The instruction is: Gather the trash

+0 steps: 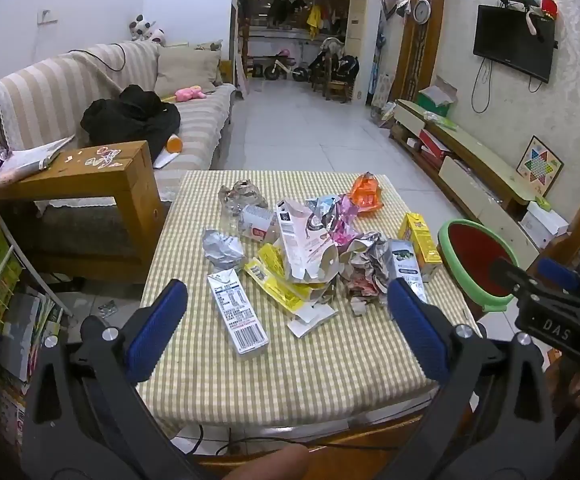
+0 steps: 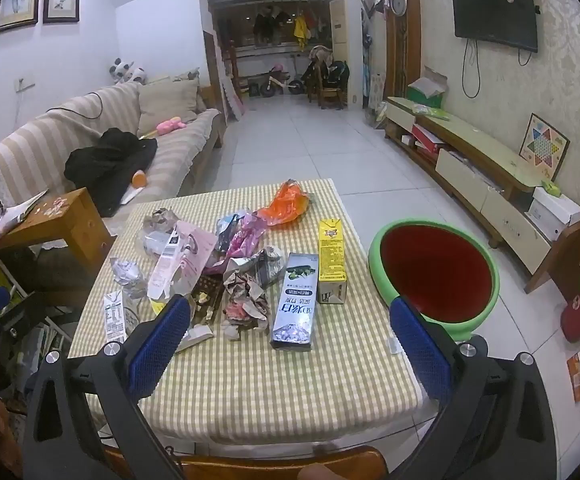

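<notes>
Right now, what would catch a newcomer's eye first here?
A heap of crumpled wrappers and cartons litters the middle of the checked table. Just off its right edge stands a green bin with a red inside. Both grippers, left and right, hang open, holding nothing.

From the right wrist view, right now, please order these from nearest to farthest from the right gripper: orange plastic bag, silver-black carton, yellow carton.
1. silver-black carton, lying just ahead of the open right gripper.
2. yellow carton, upright behind it, slightly right.
3. orange plastic bag, near the table's far edge.
</notes>
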The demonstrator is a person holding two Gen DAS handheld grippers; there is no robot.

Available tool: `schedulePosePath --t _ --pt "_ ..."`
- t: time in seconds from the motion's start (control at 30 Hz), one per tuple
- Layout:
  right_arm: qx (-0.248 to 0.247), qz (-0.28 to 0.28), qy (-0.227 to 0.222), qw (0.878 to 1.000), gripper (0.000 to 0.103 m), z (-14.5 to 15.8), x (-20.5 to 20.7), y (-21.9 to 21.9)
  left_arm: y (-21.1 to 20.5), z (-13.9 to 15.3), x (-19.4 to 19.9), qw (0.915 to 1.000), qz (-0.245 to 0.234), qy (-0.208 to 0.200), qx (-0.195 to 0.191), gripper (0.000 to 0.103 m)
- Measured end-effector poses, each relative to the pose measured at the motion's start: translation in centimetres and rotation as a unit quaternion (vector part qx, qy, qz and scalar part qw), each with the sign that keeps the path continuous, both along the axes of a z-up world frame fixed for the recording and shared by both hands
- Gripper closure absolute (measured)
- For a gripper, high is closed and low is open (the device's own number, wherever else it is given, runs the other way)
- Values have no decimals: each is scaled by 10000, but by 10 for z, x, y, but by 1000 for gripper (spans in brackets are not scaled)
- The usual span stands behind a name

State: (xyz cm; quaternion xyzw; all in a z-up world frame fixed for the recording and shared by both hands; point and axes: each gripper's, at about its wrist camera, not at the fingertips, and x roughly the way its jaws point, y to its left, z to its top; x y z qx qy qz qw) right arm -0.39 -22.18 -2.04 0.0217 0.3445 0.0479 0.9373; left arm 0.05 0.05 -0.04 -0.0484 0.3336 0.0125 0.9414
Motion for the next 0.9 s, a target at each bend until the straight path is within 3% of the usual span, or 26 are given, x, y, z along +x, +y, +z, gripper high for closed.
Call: schedulePosePath --t 0.9 --pt "-1 16 54 10000 7 0 1 2 -4 -3 0 10000 -10 33 30 5"
